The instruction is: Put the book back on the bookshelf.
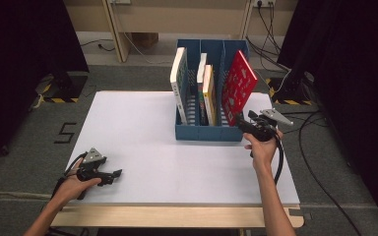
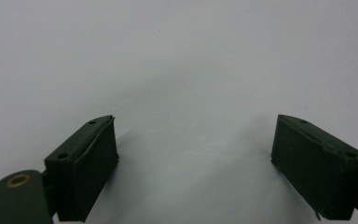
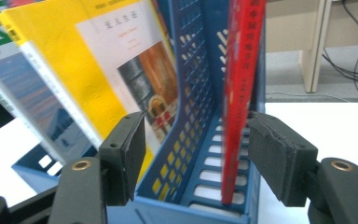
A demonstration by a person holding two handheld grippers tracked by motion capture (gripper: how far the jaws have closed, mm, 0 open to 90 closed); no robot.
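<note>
Grey carpeted floor (image 1: 24, 162) and black curtains around white rectangular tabletop (image 1: 142, 142), blue slotted plastic file rack (image 1: 209, 132) at its far side, red thin book (image 1: 239, 86) leaning in rack's right slot, right gripper (image 1: 242, 121) just before rack, jaws apart astride the book's edge, left gripper (image 1: 113, 174) well short of rack, gaping over bare white.

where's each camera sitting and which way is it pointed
High view: above the person's side, looking forward and down on the white table and blue file rack; both forearms, left gripper, right gripper.
Left gripper view: rides the left gripper, facing bare white table between open jaws.
Right gripper view: rides the right gripper, facing the rack's front; the red book stands between open jaws, the yellow book left.
Shared: high and right gripper views both show rack and red book.
</note>
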